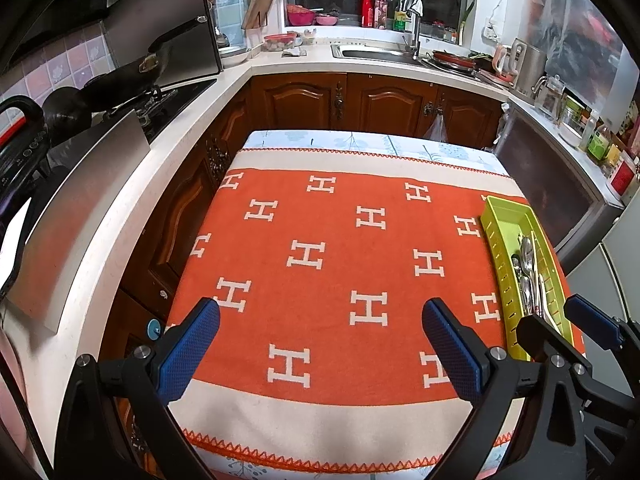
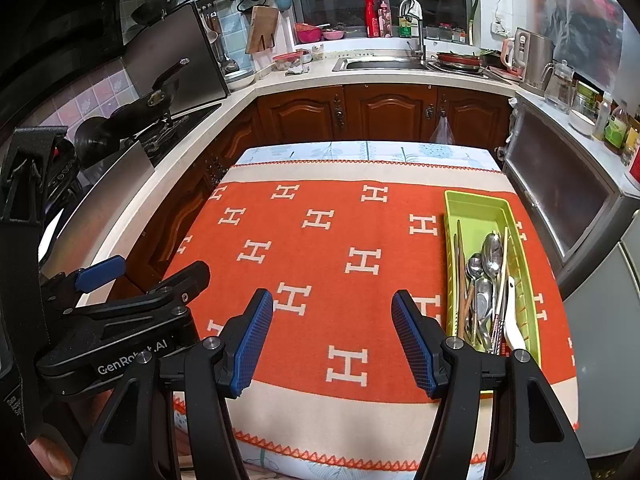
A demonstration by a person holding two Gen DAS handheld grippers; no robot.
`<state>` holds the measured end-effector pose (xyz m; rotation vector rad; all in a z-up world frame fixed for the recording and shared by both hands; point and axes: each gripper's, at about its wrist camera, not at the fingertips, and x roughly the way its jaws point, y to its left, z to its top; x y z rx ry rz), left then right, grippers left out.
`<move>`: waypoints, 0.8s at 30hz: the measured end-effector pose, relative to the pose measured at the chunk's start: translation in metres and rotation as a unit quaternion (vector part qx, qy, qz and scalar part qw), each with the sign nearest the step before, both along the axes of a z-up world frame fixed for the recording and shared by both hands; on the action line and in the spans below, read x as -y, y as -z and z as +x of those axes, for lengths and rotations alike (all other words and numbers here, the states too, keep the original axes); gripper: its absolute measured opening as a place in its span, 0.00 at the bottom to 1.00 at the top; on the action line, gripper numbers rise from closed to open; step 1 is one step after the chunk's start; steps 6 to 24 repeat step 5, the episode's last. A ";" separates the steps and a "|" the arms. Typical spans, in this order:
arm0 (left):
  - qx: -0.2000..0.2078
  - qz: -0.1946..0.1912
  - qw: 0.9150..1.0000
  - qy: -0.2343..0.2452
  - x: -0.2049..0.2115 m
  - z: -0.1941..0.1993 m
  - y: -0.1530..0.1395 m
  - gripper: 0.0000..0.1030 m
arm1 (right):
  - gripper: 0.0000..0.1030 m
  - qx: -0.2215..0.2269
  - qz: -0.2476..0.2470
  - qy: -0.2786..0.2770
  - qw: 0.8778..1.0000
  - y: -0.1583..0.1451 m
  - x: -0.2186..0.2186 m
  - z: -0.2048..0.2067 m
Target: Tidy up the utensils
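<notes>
At about three o'clock on the orange cloth (image 2: 320, 280), my green plastic tray (image 2: 476, 210) holds the utensils: steel spoons (image 2: 490, 252), wooden chopsticks (image 2: 460, 280) and a white-handled piece (image 2: 512, 328) whose working end I cannot make out. The tray's near end is hidden behind my right gripper (image 2: 332, 336), whose jaws stand wide apart, holding nothing. My left gripper (image 1: 320, 344) gapes equally empty over bare cloth at six o'clock, its arms cut off below.
</notes>
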<state>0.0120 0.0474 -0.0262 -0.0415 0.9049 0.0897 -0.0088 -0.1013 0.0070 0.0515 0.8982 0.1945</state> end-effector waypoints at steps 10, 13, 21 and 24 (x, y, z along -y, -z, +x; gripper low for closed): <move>-0.004 -0.002 1.000 -0.002 -0.001 0.000 0.002 0.97 | 0.62 -0.004 -0.002 -0.004 1.000 0.008 -0.005 0.002; -0.004 -0.002 1.000 -0.002 -0.001 0.000 0.002 0.97 | 0.62 -0.004 -0.002 -0.004 1.000 0.008 -0.005 0.002; -0.004 -0.002 1.000 -0.002 -0.001 0.000 0.002 0.97 | 0.62 -0.004 -0.002 -0.004 1.000 0.008 -0.005 0.002; -0.004 -0.002 1.000 -0.002 -0.001 0.000 0.002 0.97 | 0.62 -0.004 -0.002 -0.004 1.000 0.008 -0.005 0.002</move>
